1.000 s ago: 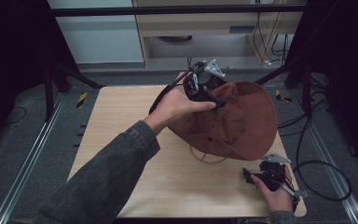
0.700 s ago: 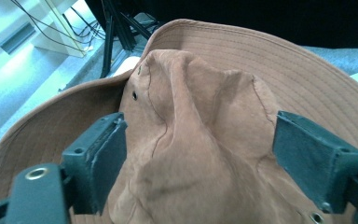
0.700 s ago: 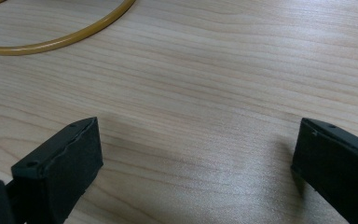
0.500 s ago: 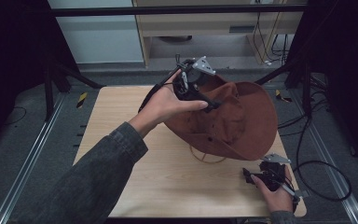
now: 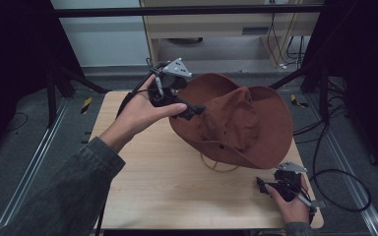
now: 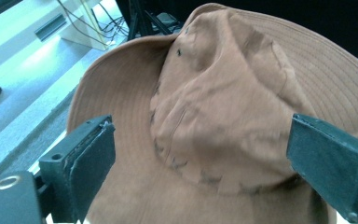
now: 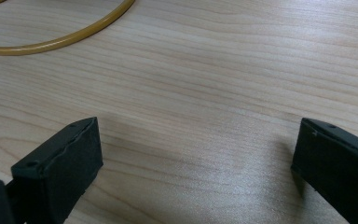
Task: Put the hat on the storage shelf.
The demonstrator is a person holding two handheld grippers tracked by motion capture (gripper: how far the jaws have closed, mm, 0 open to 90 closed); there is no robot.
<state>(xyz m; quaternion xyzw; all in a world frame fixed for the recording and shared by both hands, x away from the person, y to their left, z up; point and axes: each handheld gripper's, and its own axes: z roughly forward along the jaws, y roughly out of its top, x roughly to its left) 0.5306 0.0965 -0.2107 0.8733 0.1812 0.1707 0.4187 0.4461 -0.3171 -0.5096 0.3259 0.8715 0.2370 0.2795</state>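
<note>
Above the table's (image 5: pixel 142 187) far edge, my left gripper (image 5: pixel 189 109), jaws wide and empty, faces the brown hat (image 5: pixel 248 123) resting there; closing on loose crown fabric risks it slipping out.

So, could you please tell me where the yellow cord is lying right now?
In the high view the yellow cord loops on the wooden table just under the near brim of the brown hat, up-left of the right gripper.

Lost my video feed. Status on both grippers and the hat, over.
Left gripper open, jaws at the brown hat. Right gripper open, low over the table, holding nothing. Hat's yellow cord looped on the wood, nothing blocking.
</note>
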